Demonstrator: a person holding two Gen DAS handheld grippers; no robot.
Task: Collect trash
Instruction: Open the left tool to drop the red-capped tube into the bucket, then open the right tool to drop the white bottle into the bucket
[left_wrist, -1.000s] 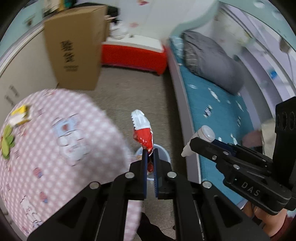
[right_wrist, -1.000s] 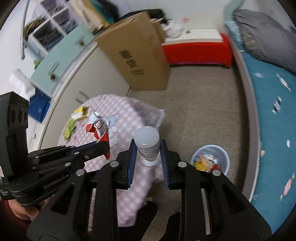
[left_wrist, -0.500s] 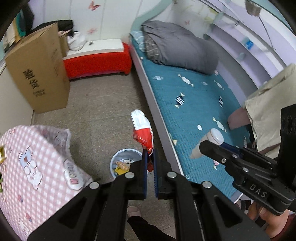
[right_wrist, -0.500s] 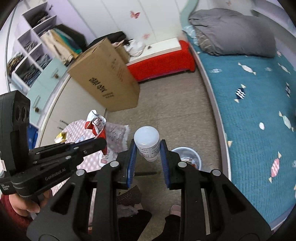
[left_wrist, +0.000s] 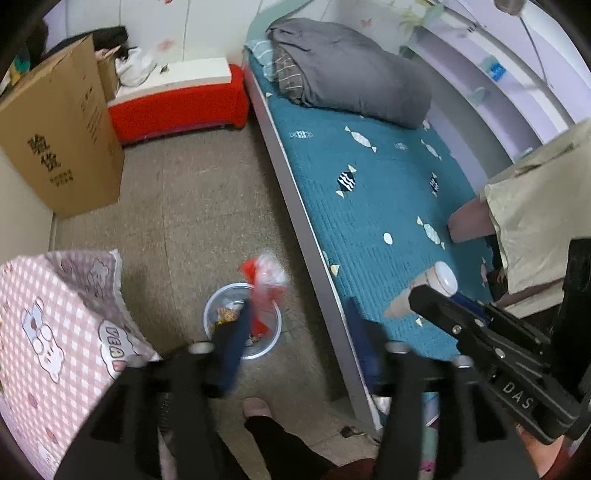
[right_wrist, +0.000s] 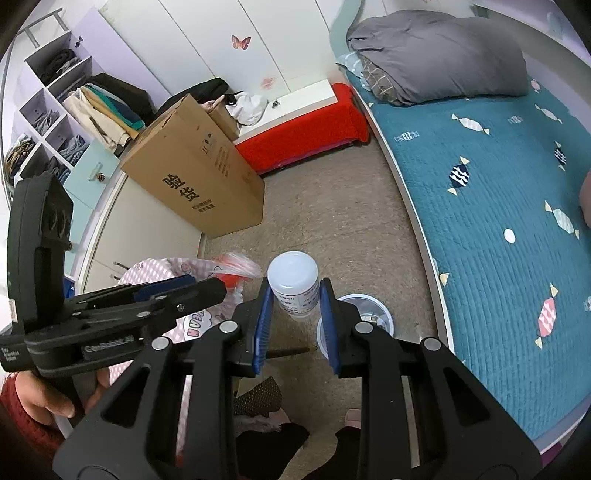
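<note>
A red and white snack wrapper (left_wrist: 266, 284) hangs blurred in the air just above the small clear trash bin (left_wrist: 273, 339) on the floor. My left gripper (left_wrist: 299, 343) is over the bin and its jaws are opening. The wrapper is by the left finger, with neither pad pressing on it. In the right wrist view the wrapper (right_wrist: 236, 264) shows at the left gripper's (right_wrist: 184, 291) tips. My right gripper (right_wrist: 295, 299) is shut on a white plastic bottle (right_wrist: 293, 284), held upright beside the bin (right_wrist: 364, 297). The bottle's cap (left_wrist: 445, 277) also shows in the left wrist view.
The bin stands between a table under a pink checked cloth (left_wrist: 55, 332) and a bed with a teal cover (left_wrist: 369, 184). A tall cardboard box (left_wrist: 62, 147) and a red bench (left_wrist: 177, 107) stand further back. A person's foot (left_wrist: 258, 406) is near the bin.
Both grippers swung from over the table to the floor by the bed. The left jaws, shut on the wrapper before, now stand apart and the wrapper is loose above the bin.
</note>
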